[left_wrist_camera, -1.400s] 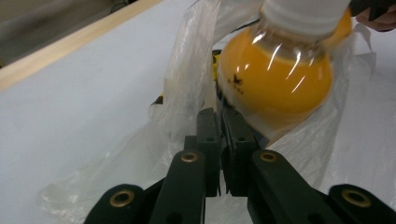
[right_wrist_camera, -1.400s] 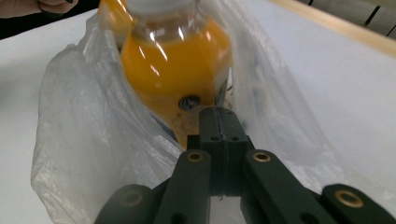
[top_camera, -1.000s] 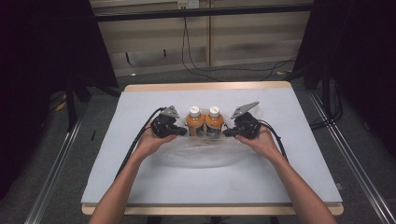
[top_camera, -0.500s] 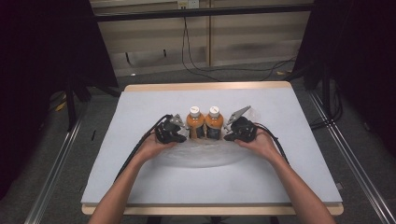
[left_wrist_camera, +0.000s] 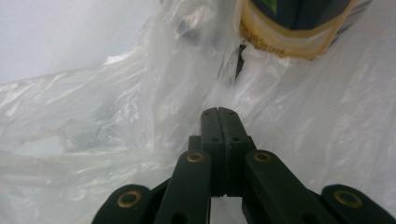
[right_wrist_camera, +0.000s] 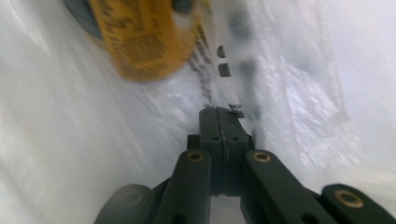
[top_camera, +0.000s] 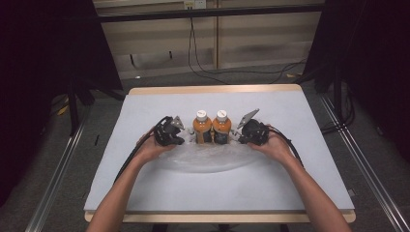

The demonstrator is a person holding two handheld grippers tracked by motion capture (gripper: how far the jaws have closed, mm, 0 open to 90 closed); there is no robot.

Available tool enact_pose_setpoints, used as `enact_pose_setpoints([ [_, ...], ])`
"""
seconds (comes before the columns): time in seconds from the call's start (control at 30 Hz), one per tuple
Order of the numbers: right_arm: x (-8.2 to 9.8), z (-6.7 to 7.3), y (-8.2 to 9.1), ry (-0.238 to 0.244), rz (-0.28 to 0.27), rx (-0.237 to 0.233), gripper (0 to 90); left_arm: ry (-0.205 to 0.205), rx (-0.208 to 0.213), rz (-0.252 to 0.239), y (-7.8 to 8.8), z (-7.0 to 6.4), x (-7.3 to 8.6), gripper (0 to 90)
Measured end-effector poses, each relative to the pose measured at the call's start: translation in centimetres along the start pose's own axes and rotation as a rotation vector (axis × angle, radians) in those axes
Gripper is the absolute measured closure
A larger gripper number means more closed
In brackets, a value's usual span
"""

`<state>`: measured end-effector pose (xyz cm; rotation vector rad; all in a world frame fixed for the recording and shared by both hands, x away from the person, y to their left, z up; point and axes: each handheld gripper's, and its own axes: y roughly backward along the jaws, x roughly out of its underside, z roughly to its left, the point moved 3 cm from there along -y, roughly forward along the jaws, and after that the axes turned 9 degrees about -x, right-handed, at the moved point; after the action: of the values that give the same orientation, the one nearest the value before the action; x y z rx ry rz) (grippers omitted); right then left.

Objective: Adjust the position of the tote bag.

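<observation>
L gripper (left_wrist_camera: 218,112) & R gripper (right_wrist_camera: 218,111) both closed, pinching clear plastic bag (top_camera: 205,157) edges beside 2 bottles (top_camera: 212,126). Risk: thin film slips/tears, bottles topple on surface (top_camera: 145,188).

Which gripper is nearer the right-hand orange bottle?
Right. The right gripper sits just beside that bottle; the left gripper is beyond the other bottle.

Two orange bottles (top_camera: 212,129) with white caps and dark label bands stand between the black fingers (left_wrist_camera: 218,122). Clear, whitish plastic bag (top_camera: 208,157) lies on the pale grey worktop (top_camera: 300,174).
</observation>
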<state>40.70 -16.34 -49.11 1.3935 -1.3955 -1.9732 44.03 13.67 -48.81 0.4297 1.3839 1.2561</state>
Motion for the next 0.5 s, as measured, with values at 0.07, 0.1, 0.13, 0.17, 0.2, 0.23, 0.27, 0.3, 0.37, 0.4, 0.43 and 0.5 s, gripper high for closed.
enact_pose_setpoints([
  [0.07, 0.14, -0.37, 0.15, -0.008, 0.014, 0.001, 90.0, -0.008, -0.008, 0.007, 0.03, 0.05, 0.03, 90.0],
  [0.1, 0.14, -0.37, 0.15, -0.008, 0.014, 0.001, 90.0, -0.016, -0.015, 0.011, 0.04, 0.07, 0.05, 90.0],
  [0.13, 0.19, -0.49, 0.20, -0.008, 0.018, -0.002, 90.0, -0.022, -0.018, 0.018, 0.07, 0.10, 0.04, 90.0],
  [0.17, 0.24, -0.78, 0.27, 0.008, 0.026, 0.002, 90.0, -0.020, -0.019, 0.022, 0.08, 0.07, 0.05, 90.0],
  [0.2, 0.24, -0.88, 0.34, 0.013, 0.043, 0.003, 90.0, -0.024, -0.030, 0.036, 0.13, 0.08, 0.06, 90.0],
  [0.23, 0.21, -0.86, 0.36, 0.018, 0.054, 0.007, 90.0, -0.024, -0.030, 0.036, 0.13, 0.08, 0.06, 90.0],
  [0.27, 0.21, -0.86, 0.36, 0.018, 0.054, 0.007, 90.0, -0.032, -0.050, 0.044, 0.17, 0.08, 0.07, 90.0],
  [0.3, 0.16, -0.86, 0.43, 0.036, 0.077, 0.017, 90.0, -0.056, -0.048, 0.054, 0.25, 0.10, 0.08, 90.0],
  [0.37, 0.06, -0.77, 0.48, 0.065, 0.112, 0.025, 90.0, -0.074, -0.043, 0.080, 0.47, 0.08, 0.22, 90.0],
  [0.4, 0.14, -0.81, 0.54, 0.069, 0.117, 0.021, 90.0, -0.057, -0.043, 0.086, 0.57, -0.02, 0.34, 90.0],
  [0.43, 0.21, -0.91, 0.63, 0.078, 0.123, 0.009, 90.0, -0.079, -0.029, 0.096, 0.68, 0.10, 0.46, 90.0],
  [0.5, 0.29, -0.79, 0.94, 0.079, 0.168, -0.019, 90.0, -0.069, -0.020, 0.101, 0.91, -0.10, 0.76, 90.0],
])
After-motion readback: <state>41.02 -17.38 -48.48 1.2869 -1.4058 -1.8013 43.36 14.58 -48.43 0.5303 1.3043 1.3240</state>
